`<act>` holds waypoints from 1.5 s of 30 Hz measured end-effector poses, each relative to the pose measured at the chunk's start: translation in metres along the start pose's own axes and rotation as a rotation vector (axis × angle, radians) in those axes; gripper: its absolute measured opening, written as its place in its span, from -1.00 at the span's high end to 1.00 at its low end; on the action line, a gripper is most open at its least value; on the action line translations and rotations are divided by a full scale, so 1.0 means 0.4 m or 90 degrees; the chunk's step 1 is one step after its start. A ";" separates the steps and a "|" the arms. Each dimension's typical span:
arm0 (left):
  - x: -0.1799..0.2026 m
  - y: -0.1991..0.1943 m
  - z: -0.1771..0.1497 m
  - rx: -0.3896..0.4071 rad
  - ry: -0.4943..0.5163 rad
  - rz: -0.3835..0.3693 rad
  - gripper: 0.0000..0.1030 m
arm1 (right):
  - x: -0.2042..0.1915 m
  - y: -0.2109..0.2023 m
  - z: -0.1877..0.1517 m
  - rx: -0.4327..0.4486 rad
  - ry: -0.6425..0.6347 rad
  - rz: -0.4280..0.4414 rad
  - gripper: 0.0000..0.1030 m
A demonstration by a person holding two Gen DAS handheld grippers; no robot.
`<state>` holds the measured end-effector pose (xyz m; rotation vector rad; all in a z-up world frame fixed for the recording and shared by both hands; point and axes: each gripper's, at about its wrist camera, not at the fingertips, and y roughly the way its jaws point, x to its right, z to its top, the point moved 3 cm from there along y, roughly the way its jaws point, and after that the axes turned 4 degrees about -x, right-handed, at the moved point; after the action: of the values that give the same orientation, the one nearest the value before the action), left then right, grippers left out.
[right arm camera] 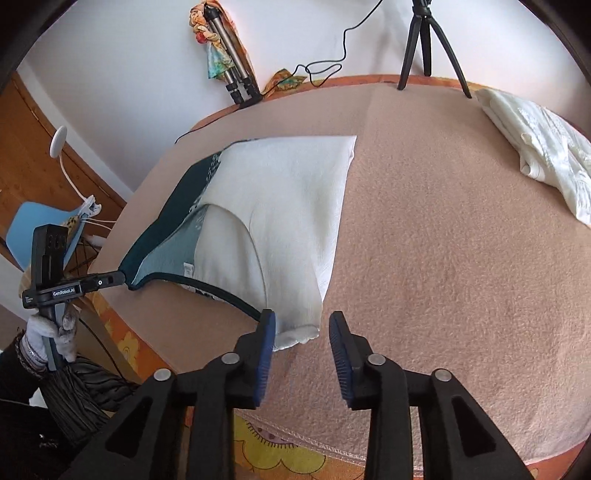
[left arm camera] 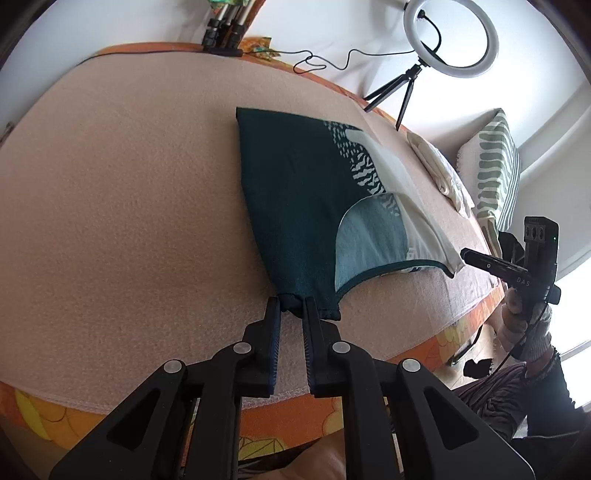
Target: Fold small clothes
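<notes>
Pink fleece blanket spread over the counter, orange flowered cloth showing under its edge, white wall behind. Ring light on a small black tripod at the far edge, a folded tripod leaning on the wall, a black cable trailing between them. Striped green-and-white pillow off to the right. Blue chair and wooden door at the left of the right wrist view.

Dark green and white top lying flat in the middle of the blanket, already folded lengthwise, neckline toward the near edge. Dark green half toward the left, white half toward the right, a patterned band between.

Left hand-held gripper closed on the near green shoulder corner of the top, cloth bunched between its fingers. Seen from the right wrist view, its tip touching that same corner.

Right hand-held gripper open, jaws wide apart, holding nothing; white shoulder corner lying just beside its left finger, whether touching cannot be told.

Folded cream garment resting at the far right of the blanket, well apart from the top
</notes>
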<state>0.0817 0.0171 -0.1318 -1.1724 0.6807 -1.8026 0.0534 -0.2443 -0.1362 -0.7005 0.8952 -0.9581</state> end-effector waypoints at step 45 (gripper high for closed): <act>0.137 0.160 0.133 -0.004 0.105 0.008 0.59 | -0.159 0.214 0.270 0.012 -0.169 0.013 0.57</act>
<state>0.1428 -0.0612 -0.1366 -1.0286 0.7862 -1.9021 0.1628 -0.1391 -0.1361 -0.7807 0.6570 -0.8316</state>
